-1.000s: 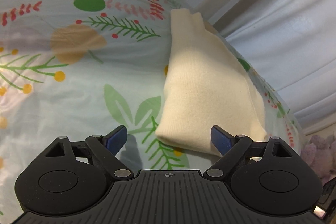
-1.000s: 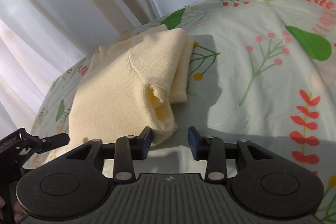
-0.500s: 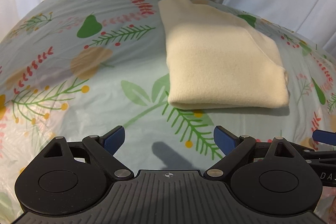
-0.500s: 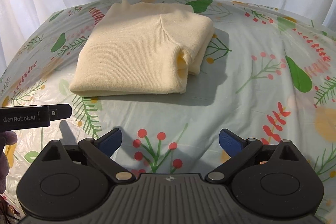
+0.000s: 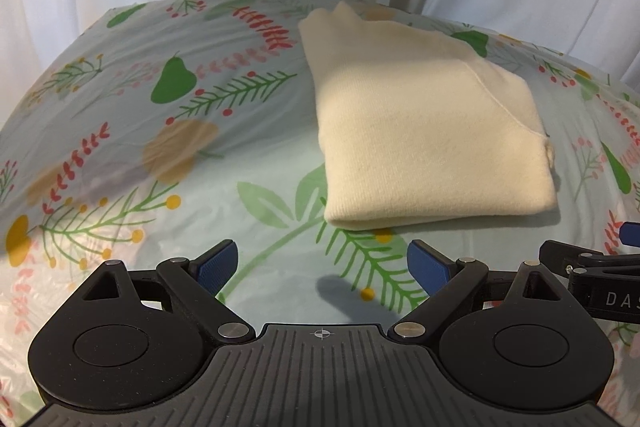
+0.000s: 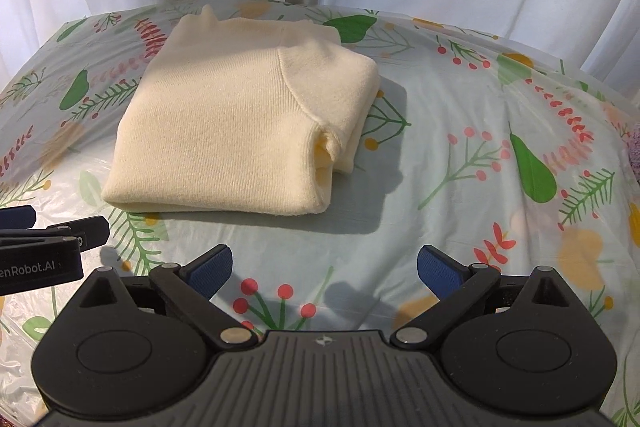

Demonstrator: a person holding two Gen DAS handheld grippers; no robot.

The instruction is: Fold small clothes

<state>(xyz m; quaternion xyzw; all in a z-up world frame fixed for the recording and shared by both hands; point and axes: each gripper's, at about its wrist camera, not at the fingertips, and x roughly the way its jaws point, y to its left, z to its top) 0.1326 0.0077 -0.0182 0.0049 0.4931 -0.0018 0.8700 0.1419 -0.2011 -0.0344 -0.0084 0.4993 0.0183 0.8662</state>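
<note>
Currently, the folded cream sweater (image 6: 240, 131) lies on the tabletop (image 6: 460, 227); left claw (image 5: 322, 263) and right claw (image 6: 324, 267) both gape wide, empty.

The right gripper (image 5: 628, 233) pokes in at the left wrist view's right edge, mostly cut off, its lettering clipped. A purple fuzzy thing (image 6: 634, 157) shows at the right wrist view's edge, too little to identify.

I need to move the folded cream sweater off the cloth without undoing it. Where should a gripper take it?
Probably the thick rolled fold of the cream sweater along its near edge, coming in low from the front. That edge is rounded and closed; the right end gapes with loose layers, so pinching there would likely let the folds slip apart.
</note>
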